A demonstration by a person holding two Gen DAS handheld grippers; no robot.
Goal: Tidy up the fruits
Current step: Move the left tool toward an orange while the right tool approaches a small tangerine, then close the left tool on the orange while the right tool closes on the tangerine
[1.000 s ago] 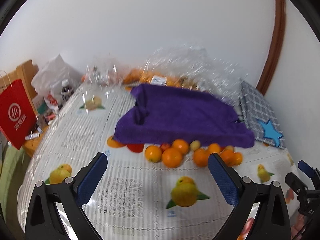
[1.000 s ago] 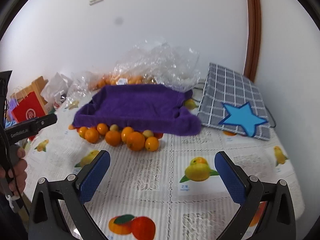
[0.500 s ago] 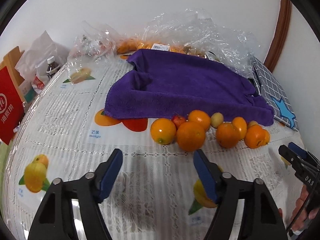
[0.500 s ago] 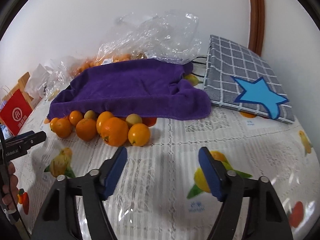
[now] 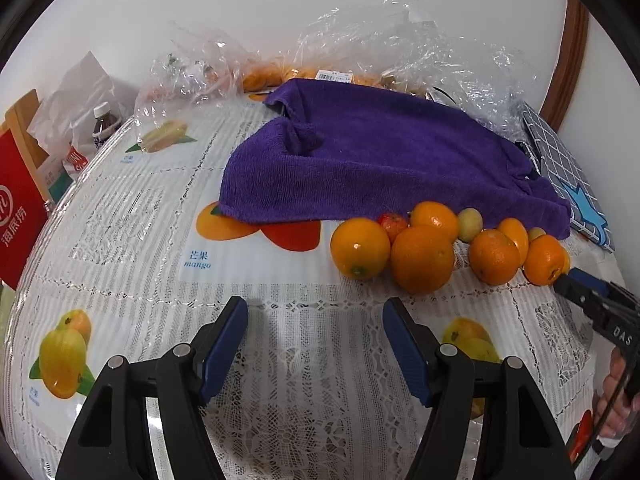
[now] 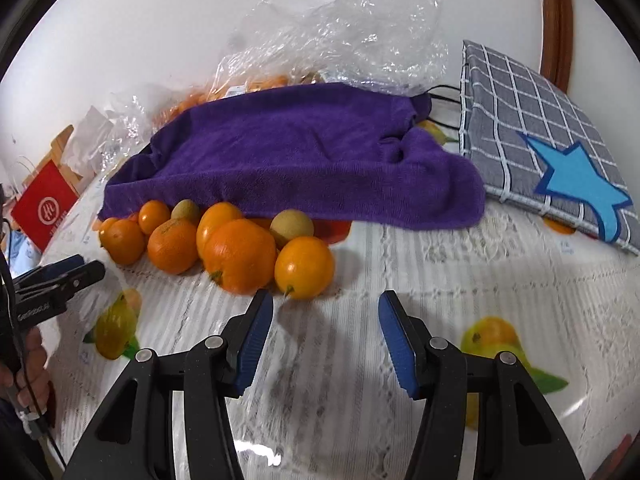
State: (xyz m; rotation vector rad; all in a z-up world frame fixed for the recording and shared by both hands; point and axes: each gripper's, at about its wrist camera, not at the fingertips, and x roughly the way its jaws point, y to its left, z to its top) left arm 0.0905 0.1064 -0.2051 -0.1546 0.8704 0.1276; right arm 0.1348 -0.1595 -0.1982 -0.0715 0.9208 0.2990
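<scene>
Each claw has black plastic arms with triangular cut-outs, silver round screws at the joints, and two flat blue ribbed pads. The left claw (image 5: 314, 342) and the right claw (image 6: 326, 334) look the same. From the side, the right claw shows white letters "DAS"; the left one has white lettering and a thin black cable.

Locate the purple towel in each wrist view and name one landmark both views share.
Left wrist view: the purple towel fills the upper middle, behind the row of oranges.
Right wrist view: the purple towel lies across the centre, its front edge draped over the fruit.
Shared landmark: the grey checked bag with a blue star, right of the towel in both.
</scene>
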